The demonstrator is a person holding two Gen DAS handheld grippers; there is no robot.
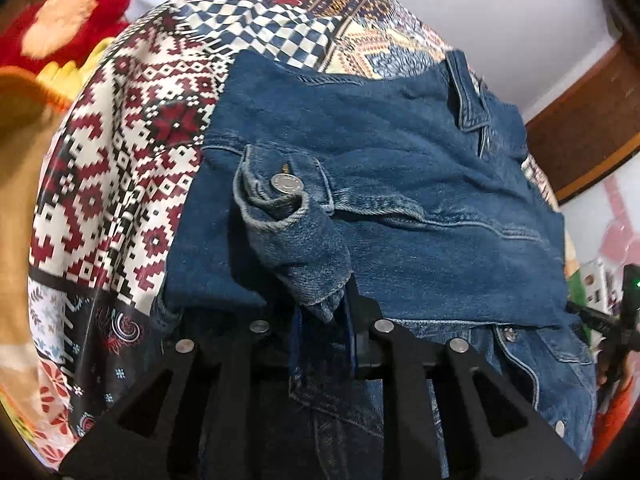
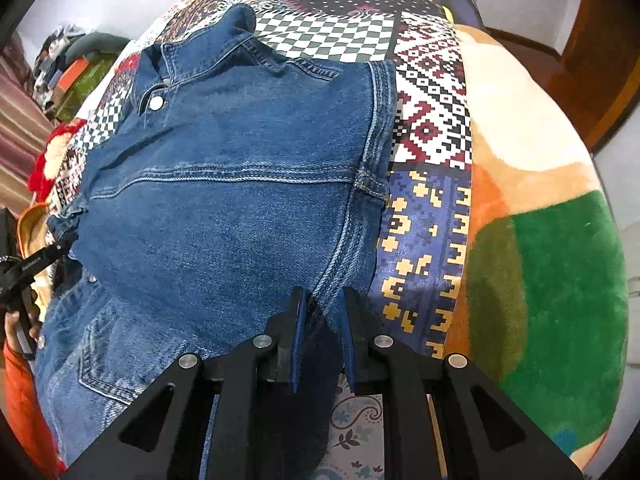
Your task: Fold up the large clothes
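Note:
A blue denim jacket (image 1: 400,200) lies partly folded on a patterned patchwork bedspread (image 1: 120,184). A sleeve cuff with a metal button (image 1: 286,183) lies folded over its left side. My left gripper (image 1: 322,312) is shut on the cuff end of the sleeve. In the right wrist view the jacket (image 2: 224,200) shows its back, collar far left. My right gripper (image 2: 322,312) is shut on the jacket's near folded edge, with denim between the fingers. The other gripper shows at the far edge of each view.
A fleece blanket in orange, cream and green (image 2: 540,240) lies right of the bedspread. A red and cream blanket (image 1: 60,28) lies at the far left. A wooden bed frame (image 1: 580,132) runs along the white wall. Cluttered items (image 2: 72,76) sit beyond the bed.

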